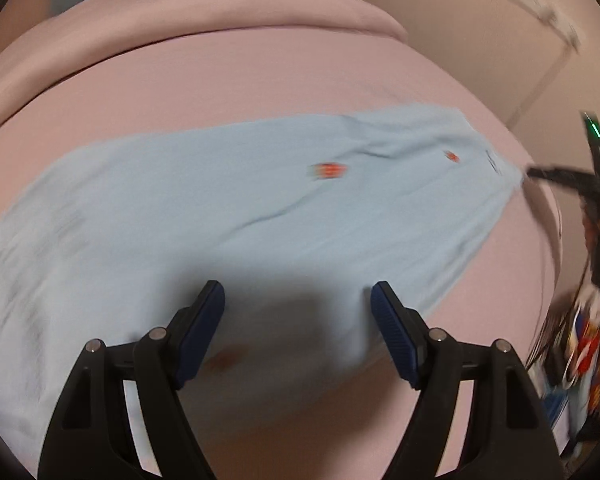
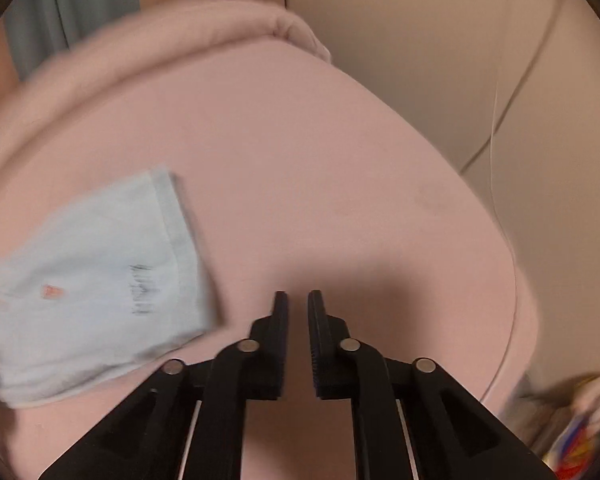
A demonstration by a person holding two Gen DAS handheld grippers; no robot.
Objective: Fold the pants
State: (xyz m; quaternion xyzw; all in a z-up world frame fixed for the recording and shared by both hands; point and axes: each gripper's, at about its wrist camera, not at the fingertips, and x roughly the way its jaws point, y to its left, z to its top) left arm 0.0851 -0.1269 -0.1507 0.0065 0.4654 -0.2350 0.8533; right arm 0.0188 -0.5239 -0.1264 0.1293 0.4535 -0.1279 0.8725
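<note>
Light blue pants (image 1: 228, 208) with small red prints lie spread flat across a pink bed (image 1: 260, 80). My left gripper (image 1: 298, 298) is open and empty, just above the pants' near edge. In the right wrist view one end of the pants (image 2: 100, 280), with its hem and a dark mark, lies at the left. My right gripper (image 2: 298, 300) hovers over bare pink sheet to the right of that end, its fingers nearly closed with a narrow gap and nothing between them. The right gripper (image 1: 560, 176) also shows at the pants' far right end in the left wrist view.
A rolled pink blanket (image 1: 204, 12) lies along the bed's far side. A beige wall (image 2: 440, 60) stands behind. Colourful clutter (image 1: 580, 344) sits on the floor past the bed's right edge (image 2: 512, 320).
</note>
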